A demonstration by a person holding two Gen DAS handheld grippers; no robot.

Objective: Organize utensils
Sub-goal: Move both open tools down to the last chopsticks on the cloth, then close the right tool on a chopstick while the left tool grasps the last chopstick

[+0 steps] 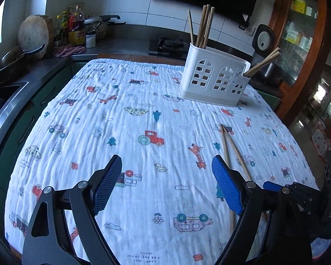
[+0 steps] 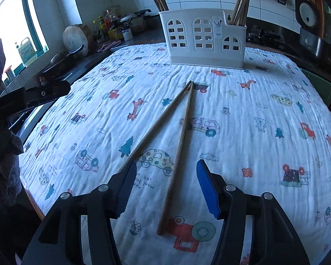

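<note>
Two wooden chopsticks point(image 2: 178, 145) lie on the patterned cloth, tips touching, spreading toward me in a V. One runs between the fingers of my open, empty right gripper point(image 2: 164, 176); the other passes under its left finger. A white utensil holder point(image 2: 206, 40) stands at the far side, with several chopsticks upright in its left and right compartments. In the left wrist view the holder point(image 1: 214, 79) stands far right. The loose chopsticks point(image 1: 234, 150) lie behind the right finger of my open, empty left gripper point(image 1: 166, 170).
The white cartoon-print cloth point(image 1: 143, 121) covers the table. Behind it runs a dark kitchen counter with bottles point(image 1: 76, 28), a round chopping board point(image 1: 34, 35), a pan and a stove. A wooden cabinet point(image 1: 298, 33) stands at the right.
</note>
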